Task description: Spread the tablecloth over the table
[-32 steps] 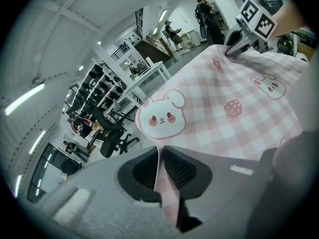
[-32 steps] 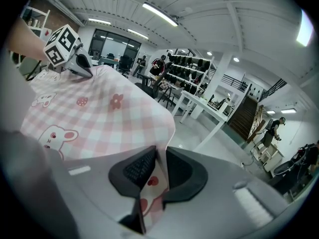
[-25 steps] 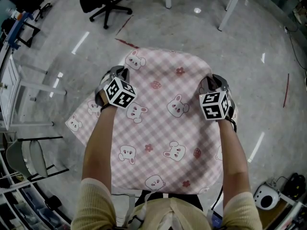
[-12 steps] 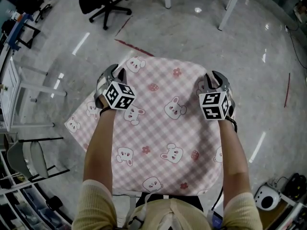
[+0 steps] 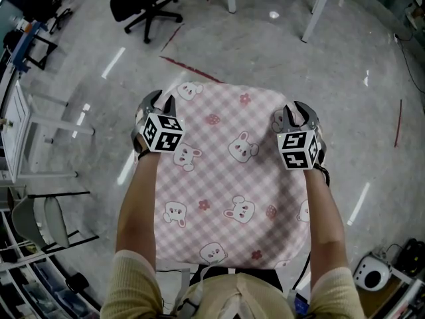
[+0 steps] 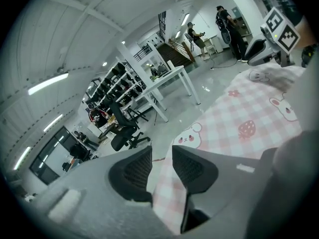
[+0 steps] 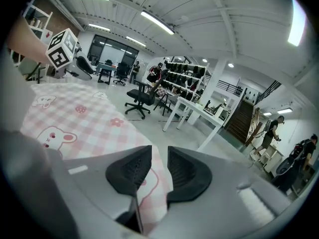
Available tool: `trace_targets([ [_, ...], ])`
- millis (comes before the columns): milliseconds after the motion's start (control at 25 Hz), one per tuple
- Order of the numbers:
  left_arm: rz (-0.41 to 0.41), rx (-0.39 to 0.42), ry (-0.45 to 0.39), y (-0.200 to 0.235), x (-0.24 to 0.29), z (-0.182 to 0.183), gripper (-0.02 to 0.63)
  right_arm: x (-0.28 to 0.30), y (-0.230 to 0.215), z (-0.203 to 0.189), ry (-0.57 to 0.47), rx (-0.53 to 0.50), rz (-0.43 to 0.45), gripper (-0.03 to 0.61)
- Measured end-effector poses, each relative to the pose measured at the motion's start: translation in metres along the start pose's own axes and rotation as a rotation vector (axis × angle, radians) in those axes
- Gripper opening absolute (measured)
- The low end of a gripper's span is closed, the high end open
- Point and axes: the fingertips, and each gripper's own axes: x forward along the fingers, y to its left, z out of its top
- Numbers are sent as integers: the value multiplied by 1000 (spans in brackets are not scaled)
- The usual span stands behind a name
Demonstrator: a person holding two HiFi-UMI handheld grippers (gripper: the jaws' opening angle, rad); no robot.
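The pink checked tablecloth [image 5: 226, 178] lies spread over the worktop, its far corners loose between the opening jaws of the left tool [image 5: 158, 101] and the parted jaws of the right tool [image 5: 291, 112].

The tablecloth [image 5: 226, 178] covers the whole tabletop, so none of it shows. The person's head [image 5: 229, 301] hides the cloth's near edge, and the arms [image 5: 136, 211] cover strips on both sides. The top edge cuts off the black chair [image 5: 143, 2] and the white table legs [image 5: 313, 10]. The far people [image 6: 196, 34] in the left gripper view are too small to make out.
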Motion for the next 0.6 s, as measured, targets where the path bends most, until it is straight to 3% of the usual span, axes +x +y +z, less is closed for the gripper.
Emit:
trace_targets([
  [240, -33, -42, -12, -5, -15, -6, 120, -16, 1, -4, 2, 18, -17, 103],
  [600, -92, -99, -32, -10, -62, -14, 38, -58, 12, 0, -15, 50, -40, 69],
])
